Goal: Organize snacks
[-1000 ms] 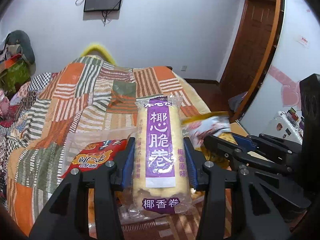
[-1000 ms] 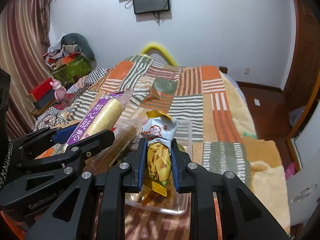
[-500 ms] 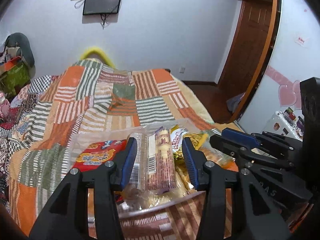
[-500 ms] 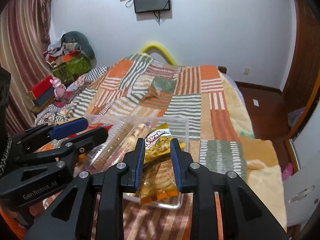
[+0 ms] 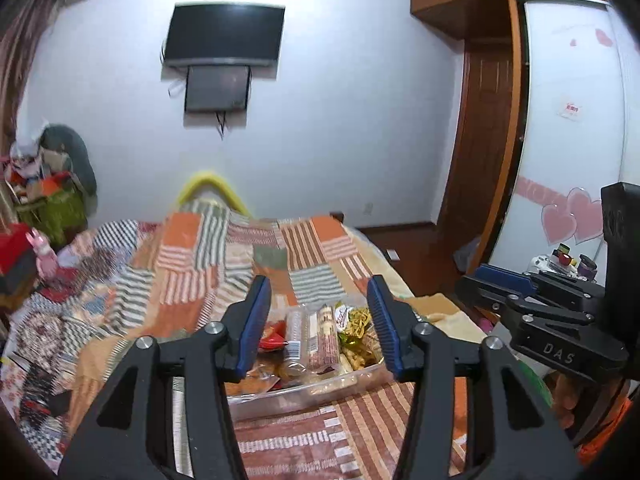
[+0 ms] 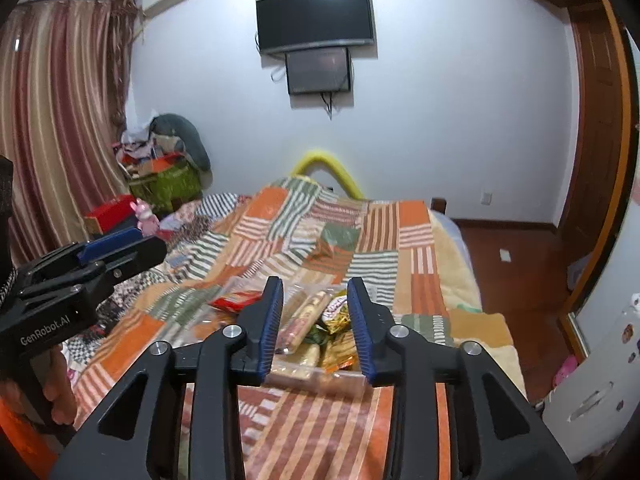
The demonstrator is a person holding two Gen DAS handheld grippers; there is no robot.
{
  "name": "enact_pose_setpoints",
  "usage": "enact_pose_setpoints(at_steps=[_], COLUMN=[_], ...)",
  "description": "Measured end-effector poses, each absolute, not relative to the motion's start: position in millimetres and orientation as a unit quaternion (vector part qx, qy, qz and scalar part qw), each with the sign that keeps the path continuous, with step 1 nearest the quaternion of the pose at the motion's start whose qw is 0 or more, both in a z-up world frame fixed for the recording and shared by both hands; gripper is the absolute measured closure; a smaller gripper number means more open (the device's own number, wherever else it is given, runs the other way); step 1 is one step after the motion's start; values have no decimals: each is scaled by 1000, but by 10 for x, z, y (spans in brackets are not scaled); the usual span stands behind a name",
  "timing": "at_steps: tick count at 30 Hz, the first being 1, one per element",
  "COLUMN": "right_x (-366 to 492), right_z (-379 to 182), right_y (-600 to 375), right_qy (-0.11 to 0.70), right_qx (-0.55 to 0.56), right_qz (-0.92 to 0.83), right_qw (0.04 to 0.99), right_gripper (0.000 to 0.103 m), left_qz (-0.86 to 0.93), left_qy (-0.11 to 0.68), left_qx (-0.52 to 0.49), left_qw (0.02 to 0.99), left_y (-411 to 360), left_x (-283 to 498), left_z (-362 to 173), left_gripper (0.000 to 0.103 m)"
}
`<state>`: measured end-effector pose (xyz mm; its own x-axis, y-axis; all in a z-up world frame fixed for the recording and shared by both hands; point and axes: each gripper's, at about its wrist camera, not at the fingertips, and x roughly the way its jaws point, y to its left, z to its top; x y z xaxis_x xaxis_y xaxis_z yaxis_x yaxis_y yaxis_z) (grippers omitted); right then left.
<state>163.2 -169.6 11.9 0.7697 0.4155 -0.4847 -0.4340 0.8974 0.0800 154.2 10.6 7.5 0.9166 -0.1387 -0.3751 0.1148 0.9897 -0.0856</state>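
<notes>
A clear plastic bin [image 5: 304, 394] sits on the patchwork bedspread and holds several snack packs: a red packet [image 5: 272, 332], long roll packs [image 5: 327, 340] and a yellow chip bag [image 5: 356, 320]. My left gripper [image 5: 318, 304] is open and empty, raised above and behind the bin. In the right wrist view the bin [image 6: 320, 376] shows the roll pack [image 6: 304, 316] and chip bag [image 6: 336, 312]. My right gripper [image 6: 314, 300] is open and empty, also raised behind the bin.
The patchwork bedspread [image 5: 224, 256] covers the bed ahead. A heap of bags and toys [image 6: 160, 176] lies at the far left by the curtain. A wooden door [image 5: 484, 152] and a white cabinet [image 6: 592, 400] stand to the right.
Both grippers let go of their packs, the coconut roll and the chip bag, which now lie in the bin. Both grippers opened, pulled back and rose.
</notes>
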Motion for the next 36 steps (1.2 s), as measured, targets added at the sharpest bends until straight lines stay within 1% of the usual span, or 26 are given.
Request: enact_pose_setpoints(at_steps=[2, 4, 6, 8, 10, 11, 12, 13, 14, 15, 16, 17, 20, 22, 24, 36], right_x=[1519, 1367, 1263, 1163, 1071, 1045, 1021, 1015, 1000, 982, 971, 983, 962, 932, 849, 763], right_z=[180, 268, 322, 367, 395, 400, 400, 392, 388, 382, 376, 365, 351, 338, 333, 343], right_y=[-1713, -1728, -1724, -1717, -1705, -1698, -1688, -1684, -1675, -1675, -1671, -1666, -1664, -1668, -1700, -1714], right_qy=[243, 228, 217, 208, 198, 194, 189, 186, 183, 182, 180, 179, 178, 176, 171, 165], right_qx=[-14, -9, -8, -6, -5, -6, -7, -8, -8, -8, -6, -5, -5, -6, -4, -7], right_qz=[229, 233, 235, 237, 238, 237, 235, 233, 230, 227, 226, 225, 219, 215, 211, 208], right_qw=[942, 945, 948, 949, 951, 952, 953, 954, 956, 957, 957, 958, 959, 961, 963, 964], right_gripper=[69, 63, 59, 55, 47, 44, 38, 32, 29, 23, 18, 16, 11, 2, 0, 0], left_qz=[-63, -60, -56, -51, -46, -44, -42, -40, -39, -37, -34, -31, -24, -24, -21, -17], left_qy=[182, 172, 164, 154, 145, 141, 140, 139, 135, 132, 130, 129, 128, 130, 130, 125], left_qx=[-27, -26, -24, -23, -20, -18, -17, -19, -22, -24, -24, -24, -22, -17, -14, -15], left_qw=[981, 983, 985, 986, 988, 989, 989, 989, 990, 990, 991, 991, 991, 991, 991, 992], left_y=[103, 105, 97, 88, 84, 75, 71, 71, 77, 85, 87, 83, 86, 70, 65, 61], left_x=[1366, 1199, 1074, 956, 858, 799, 766, 750, 714, 684, 659, 641, 580, 551, 537, 479], left_z=[159, 224, 273, 317, 344, 360, 368, 370, 373, 373, 371, 369, 362, 349, 337, 302], left_gripper=[47, 45, 42, 35, 31, 27, 24, 17, 12, 10, 6, 2, 0, 0, 0, 0])
